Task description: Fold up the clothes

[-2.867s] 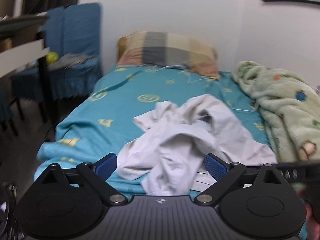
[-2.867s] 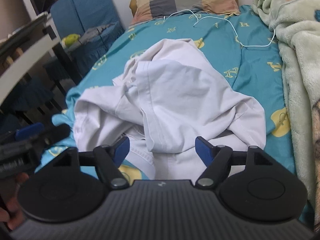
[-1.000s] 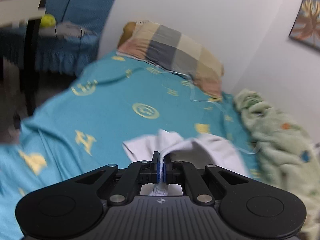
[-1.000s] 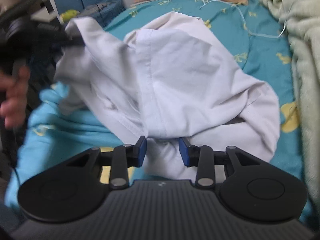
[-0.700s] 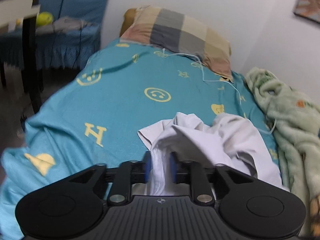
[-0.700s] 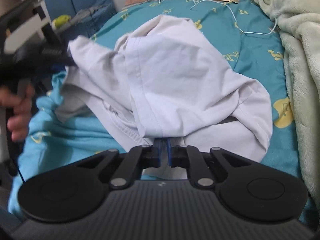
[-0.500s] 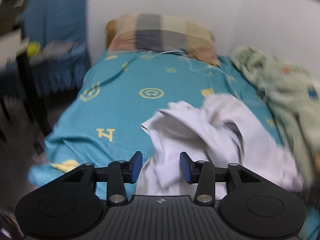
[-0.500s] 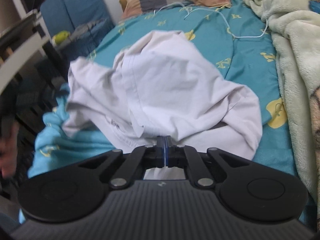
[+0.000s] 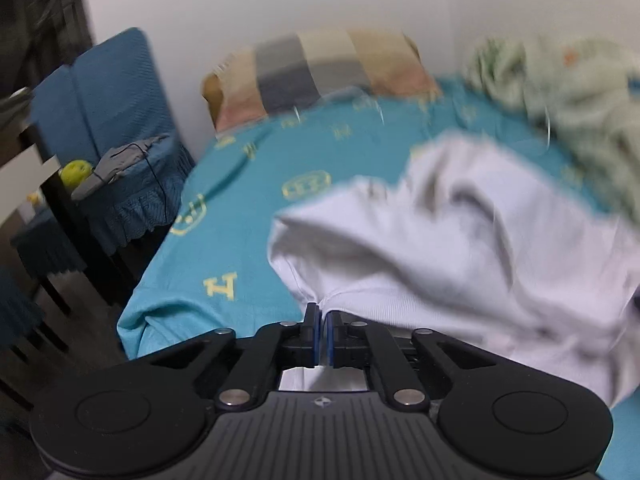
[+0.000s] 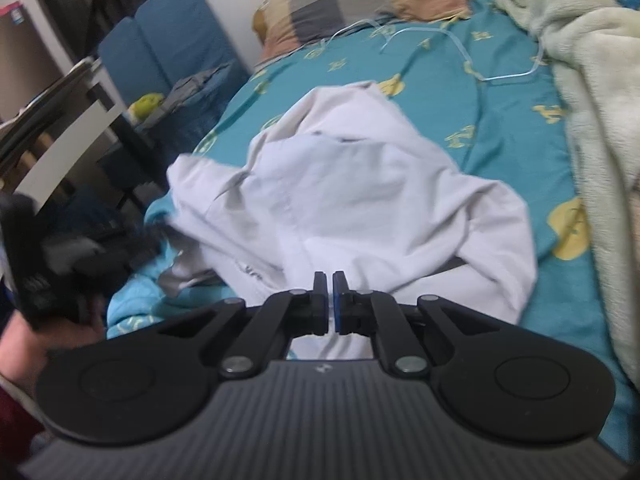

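Observation:
A crumpled white garment (image 9: 460, 240) lies in a heap on the teal bedsheet (image 9: 240, 240), near the foot of the bed. My left gripper (image 9: 321, 314) is shut on a fold at the heap's near left edge. In the right wrist view the same garment (image 10: 360, 184) spreads ahead of me, and my right gripper (image 10: 330, 282) is shut on its near edge. At the left of that view the left gripper (image 10: 60, 264) shows as a dark blur held by a hand (image 10: 24, 340). The left wrist view is blurred by motion.
A checked pillow (image 10: 360, 4) lies at the head of the bed, with a white cable (image 10: 460, 48) in front of it. A green fleece blanket (image 10: 600, 80) is piled along the right side. Left of the bed stand a blue-covered chair (image 9: 112, 112) and a dark table (image 9: 60, 200).
The left gripper, open half a second ago after letting go of a fold, has shut on the garment's left edge. The right gripper closed earlier and stays shut on the near edge.

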Demonstrator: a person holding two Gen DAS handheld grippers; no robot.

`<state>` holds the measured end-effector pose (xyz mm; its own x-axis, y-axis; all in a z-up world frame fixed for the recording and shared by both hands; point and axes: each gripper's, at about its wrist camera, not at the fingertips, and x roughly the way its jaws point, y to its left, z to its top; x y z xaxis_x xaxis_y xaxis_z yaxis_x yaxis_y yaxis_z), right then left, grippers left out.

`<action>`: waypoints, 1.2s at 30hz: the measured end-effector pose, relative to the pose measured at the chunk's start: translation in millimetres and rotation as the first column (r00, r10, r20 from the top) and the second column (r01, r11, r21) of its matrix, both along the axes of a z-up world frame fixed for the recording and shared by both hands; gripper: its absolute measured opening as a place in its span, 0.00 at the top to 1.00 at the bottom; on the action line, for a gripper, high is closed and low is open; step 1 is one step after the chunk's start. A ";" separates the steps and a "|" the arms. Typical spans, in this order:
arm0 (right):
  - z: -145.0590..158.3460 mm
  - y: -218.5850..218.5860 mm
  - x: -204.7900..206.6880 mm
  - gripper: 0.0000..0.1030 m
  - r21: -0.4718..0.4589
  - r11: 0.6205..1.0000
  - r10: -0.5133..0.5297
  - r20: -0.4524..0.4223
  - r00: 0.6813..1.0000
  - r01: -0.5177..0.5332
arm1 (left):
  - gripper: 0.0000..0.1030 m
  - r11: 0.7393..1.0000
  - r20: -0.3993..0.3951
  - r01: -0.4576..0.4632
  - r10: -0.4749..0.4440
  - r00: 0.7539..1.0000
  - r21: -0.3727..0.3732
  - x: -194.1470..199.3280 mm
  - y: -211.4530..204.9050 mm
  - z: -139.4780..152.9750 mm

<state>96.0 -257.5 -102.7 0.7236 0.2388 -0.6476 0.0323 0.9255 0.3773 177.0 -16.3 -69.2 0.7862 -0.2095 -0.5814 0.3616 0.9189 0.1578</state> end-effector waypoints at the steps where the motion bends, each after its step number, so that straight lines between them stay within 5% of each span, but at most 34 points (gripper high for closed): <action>1: 0.3 3.7 1.5 0.93 -0.004 1.000 0.019 0.004 1.000 -0.019 | 0.98 1.000 0.010 0.000 0.000 1.000 -0.025 -1.8 2.3 5.6; 5: 5.3 23.9 2.4 0.88 -0.056 0.994 0.099 0.051 0.994 -0.096 | 0.98 0.978 0.040 0.107 -0.101 0.994 -0.180 -31.6 12.4 52.1; 9: 18.6 48.5 -5.7 0.46 -0.121 0.982 0.163 0.150 0.975 -0.145 | 0.99 0.934 0.077 0.207 -0.193 0.978 -0.290 -50.9 20.2 81.2; 11: 26.3 61.0 -9.0 0.38 -0.167 0.975 0.181 0.207 0.962 -0.147 | 0.99 0.911 0.081 0.219 -0.203 0.976 -0.350 -54.2 27.1 88.1; 15: 33.6 80.6 9.7 0.38 -0.226 0.972 0.110 0.210 0.971 -0.061 | 1.00 0.867 0.111 0.238 -0.211 0.971 -0.438 -63.5 42.4 98.4; 18: 27.0 88.4 33.7 0.38 -0.236 0.972 0.047 0.167 0.985 -0.006 | 1.00 0.862 0.128 0.231 -0.193 0.973 -0.452 -64.7 53.8 102.3; 25: 13.7 64.8 28.4 0.38 -0.236 0.971 -0.019 0.084 0.996 0.039 | 0.97 0.898 0.082 0.237 -0.222 0.971 -0.370 -58.1 67.0 84.9; 29: 17.5 40.0 6.0 0.38 -0.229 0.970 -0.076 0.020 0.997 0.079 | 0.71 0.929 0.066 0.280 -0.272 0.960 -0.242 -57.6 48.2 65.0; 36: -1.4 20.3 10.2 0.38 -0.222 0.974 -0.067 -0.067 0.995 0.050 | 0.68 0.952 0.002 0.304 -0.304 0.953 0.024 -51.0 6.1 18.8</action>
